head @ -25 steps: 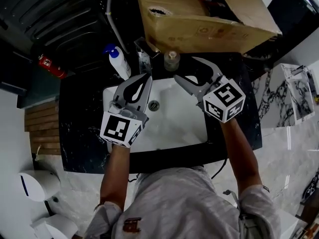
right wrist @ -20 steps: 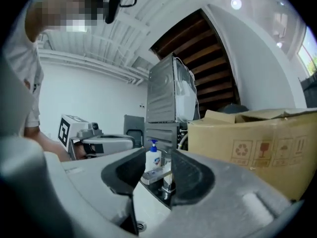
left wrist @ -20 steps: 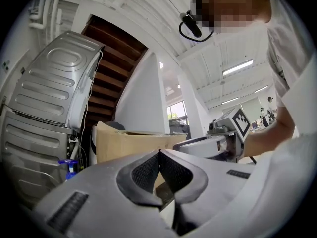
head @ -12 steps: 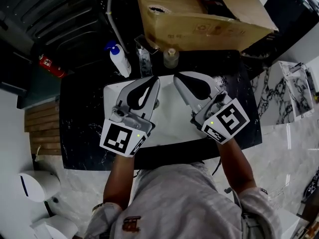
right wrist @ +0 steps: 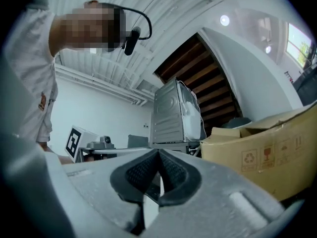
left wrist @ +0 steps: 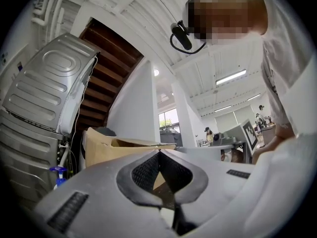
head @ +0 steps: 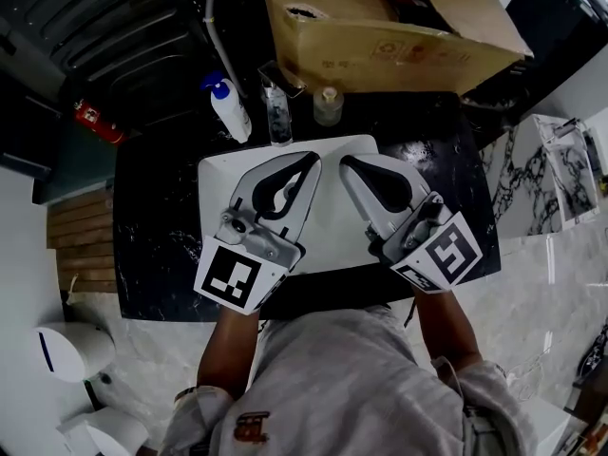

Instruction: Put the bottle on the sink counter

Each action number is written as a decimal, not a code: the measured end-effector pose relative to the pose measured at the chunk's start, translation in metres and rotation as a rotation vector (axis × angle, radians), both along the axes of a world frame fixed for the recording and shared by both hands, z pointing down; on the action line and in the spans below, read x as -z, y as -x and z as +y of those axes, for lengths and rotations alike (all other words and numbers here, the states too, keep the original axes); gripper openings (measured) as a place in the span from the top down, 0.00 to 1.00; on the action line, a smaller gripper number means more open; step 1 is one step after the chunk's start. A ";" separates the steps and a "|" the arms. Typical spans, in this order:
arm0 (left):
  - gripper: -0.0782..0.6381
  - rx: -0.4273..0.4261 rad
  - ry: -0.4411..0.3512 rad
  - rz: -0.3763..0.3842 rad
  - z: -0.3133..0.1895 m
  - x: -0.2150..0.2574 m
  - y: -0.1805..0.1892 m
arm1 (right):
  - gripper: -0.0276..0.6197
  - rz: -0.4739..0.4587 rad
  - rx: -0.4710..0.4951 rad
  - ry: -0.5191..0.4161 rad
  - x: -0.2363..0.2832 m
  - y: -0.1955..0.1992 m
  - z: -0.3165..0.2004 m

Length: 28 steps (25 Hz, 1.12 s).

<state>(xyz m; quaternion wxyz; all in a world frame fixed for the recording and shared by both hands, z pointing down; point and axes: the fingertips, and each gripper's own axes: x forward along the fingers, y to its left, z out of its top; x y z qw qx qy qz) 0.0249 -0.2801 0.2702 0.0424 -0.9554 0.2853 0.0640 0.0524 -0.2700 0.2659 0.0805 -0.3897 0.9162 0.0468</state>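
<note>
A small clear bottle (head: 328, 105) with a round cap stands upright on the black sink counter (head: 157, 217), behind the white basin (head: 332, 221) and just right of the faucet (head: 277, 112). No gripper touches it. My left gripper (head: 309, 160) and right gripper (head: 347, 162) hover side by side over the basin, their tips pointing at the back rim. Both are shut with nothing between the pads. The left gripper (left wrist: 159, 152) and the right gripper (right wrist: 158, 151) show their tips meeting in their own views, where the bottle is not visible.
A white pump bottle with a blue head (head: 228, 107) stands left of the faucet. A large open cardboard box (head: 380, 36) sits close behind the counter. A grey appliance (left wrist: 49, 93) rises at the back left. The person's torso is against the counter's front edge.
Both grippers have drawn back from the bottle toward the person, over the basin. The right gripper's jaws were open beside the bottle and have closed empty. The bottle stays on the counter.
</note>
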 end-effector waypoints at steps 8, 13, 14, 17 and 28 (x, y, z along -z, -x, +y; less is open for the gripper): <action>0.89 0.006 0.003 0.000 0.002 -0.001 0.000 | 0.96 0.016 -0.019 -0.001 -0.004 -0.006 0.000; 0.89 0.014 0.002 -0.001 0.003 -0.001 0.001 | 0.96 0.017 -0.013 -0.001 -0.004 -0.005 0.000; 0.89 0.016 0.004 -0.002 0.003 -0.002 0.002 | 0.96 0.017 -0.012 0.000 -0.004 -0.005 0.000; 0.89 0.021 0.007 0.000 0.003 -0.003 0.002 | 0.96 0.020 -0.009 0.002 -0.005 -0.005 0.000; 0.89 0.028 -0.002 0.022 0.002 0.001 0.002 | 0.96 0.031 -0.005 0.025 -0.013 -0.006 0.000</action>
